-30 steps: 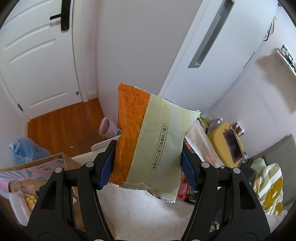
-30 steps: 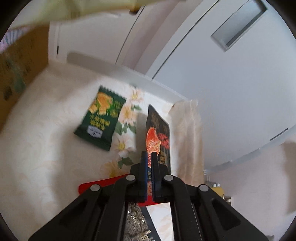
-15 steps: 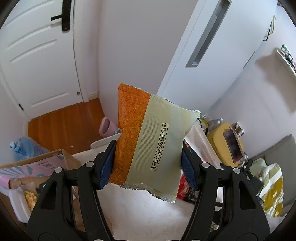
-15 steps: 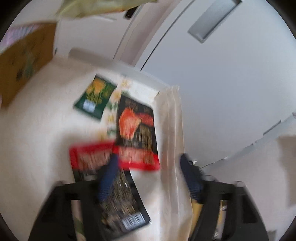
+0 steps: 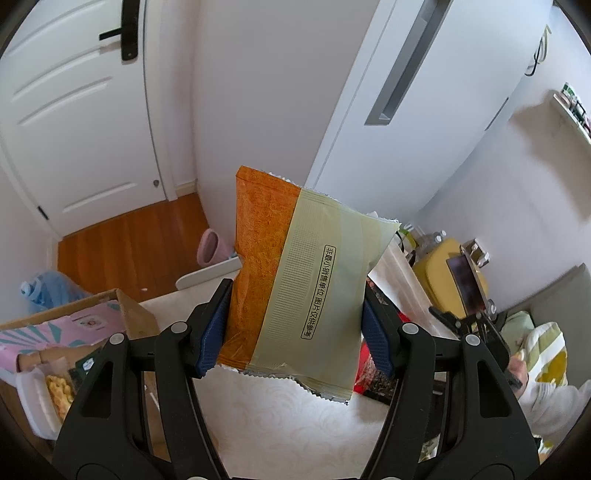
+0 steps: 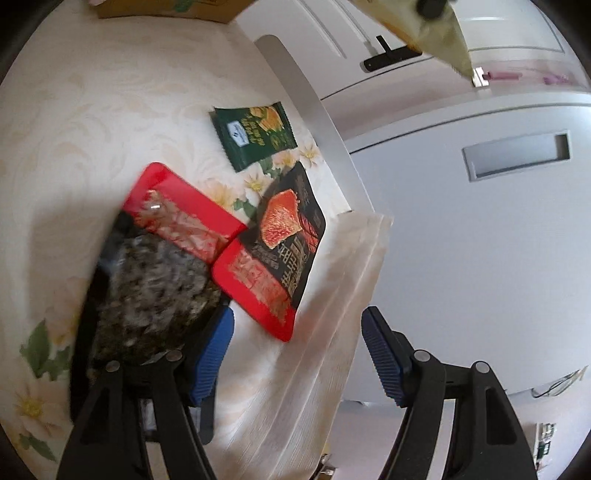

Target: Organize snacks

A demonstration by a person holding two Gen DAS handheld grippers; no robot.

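Observation:
My left gripper (image 5: 295, 314) is shut on an orange and pale green snack bag (image 5: 314, 273), held upright above the table. The bag's corner also shows at the top of the right wrist view (image 6: 436, 33). My right gripper (image 6: 297, 321) stands open low over the tablecloth (image 6: 92, 129), with nothing between its pads. Left of and beyond its left finger lie a blurred red and black packet (image 6: 173, 240), a black and red packet with an orange picture (image 6: 284, 236) and a green packet (image 6: 255, 134).
An open cardboard box (image 5: 125, 317) with a plastic tub of snacks (image 5: 44, 391) stands at the table's left. The cloth's folded edge (image 6: 332, 332) hangs off the table under the right gripper. A white cabinet (image 6: 480, 240) stands close behind. A yellow object (image 5: 439, 273) sits to the right.
The right gripper went from shut to open, rolled and sank toward the table edge; the packets now lie flat to its left. The left gripper and its bag have not moved.

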